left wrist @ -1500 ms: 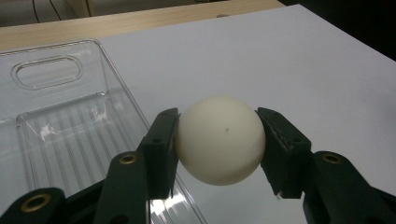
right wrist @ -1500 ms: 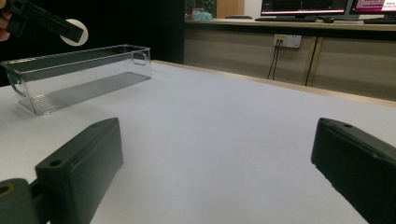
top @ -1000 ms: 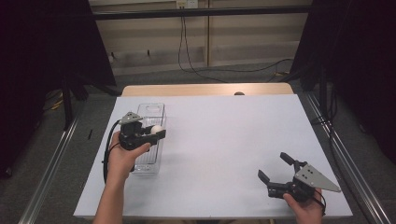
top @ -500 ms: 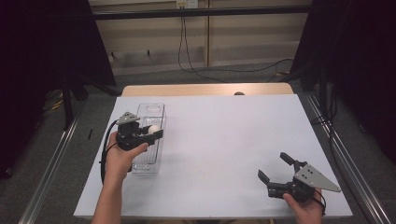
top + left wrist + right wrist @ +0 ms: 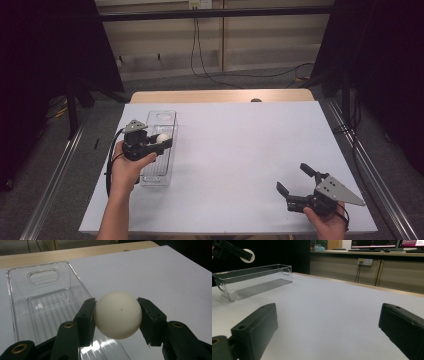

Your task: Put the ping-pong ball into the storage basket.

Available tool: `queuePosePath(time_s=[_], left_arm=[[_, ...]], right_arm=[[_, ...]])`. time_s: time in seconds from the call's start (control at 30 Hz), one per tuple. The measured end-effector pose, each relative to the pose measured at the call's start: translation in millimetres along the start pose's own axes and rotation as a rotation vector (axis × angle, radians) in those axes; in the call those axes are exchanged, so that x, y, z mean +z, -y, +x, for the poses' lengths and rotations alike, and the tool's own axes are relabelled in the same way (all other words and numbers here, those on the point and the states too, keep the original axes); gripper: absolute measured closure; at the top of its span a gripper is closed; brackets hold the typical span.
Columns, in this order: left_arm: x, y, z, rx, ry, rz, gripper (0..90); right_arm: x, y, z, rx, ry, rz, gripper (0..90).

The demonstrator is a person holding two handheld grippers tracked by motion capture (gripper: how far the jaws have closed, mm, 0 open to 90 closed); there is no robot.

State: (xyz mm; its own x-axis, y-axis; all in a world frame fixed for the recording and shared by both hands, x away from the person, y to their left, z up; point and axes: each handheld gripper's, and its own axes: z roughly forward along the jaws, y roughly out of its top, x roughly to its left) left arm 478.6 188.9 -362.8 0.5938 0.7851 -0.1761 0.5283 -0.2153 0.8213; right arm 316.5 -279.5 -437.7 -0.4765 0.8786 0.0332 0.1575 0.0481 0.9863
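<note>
White ball: smooth, round, matte, one tiny dark speck on its face. Held off the surface, above the right long wall of the clear bin. Bin: transparent plastic, long, ribbed floor, handle cutouts at the ends, upright on the table, apparently empty.

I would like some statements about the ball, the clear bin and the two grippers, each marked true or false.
1. The left gripper is closed on a white ball. True.
2. The ball lies on the floor of the clear bin. False: it is held in the jaws, above the bin's right edge.
3. The right gripper holds a second ball. False: its jaws stand open with nothing between them.
4. The bin has nothing lying inside it. True.
5. The bin stands at the right side of the white table. False: in the high view it stands at the left side.
</note>
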Motion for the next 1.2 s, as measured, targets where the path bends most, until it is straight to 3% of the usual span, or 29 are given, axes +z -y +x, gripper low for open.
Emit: queuePosePath(time_s=[1.2], left_arm=[[-3.3, 5.9, 9.6, 0.0, -0.035, 0.006, 51.1]], right_arm=[[1.4, 0.5, 0.8, -0.003, -0.009, 0.001, 1.6]])
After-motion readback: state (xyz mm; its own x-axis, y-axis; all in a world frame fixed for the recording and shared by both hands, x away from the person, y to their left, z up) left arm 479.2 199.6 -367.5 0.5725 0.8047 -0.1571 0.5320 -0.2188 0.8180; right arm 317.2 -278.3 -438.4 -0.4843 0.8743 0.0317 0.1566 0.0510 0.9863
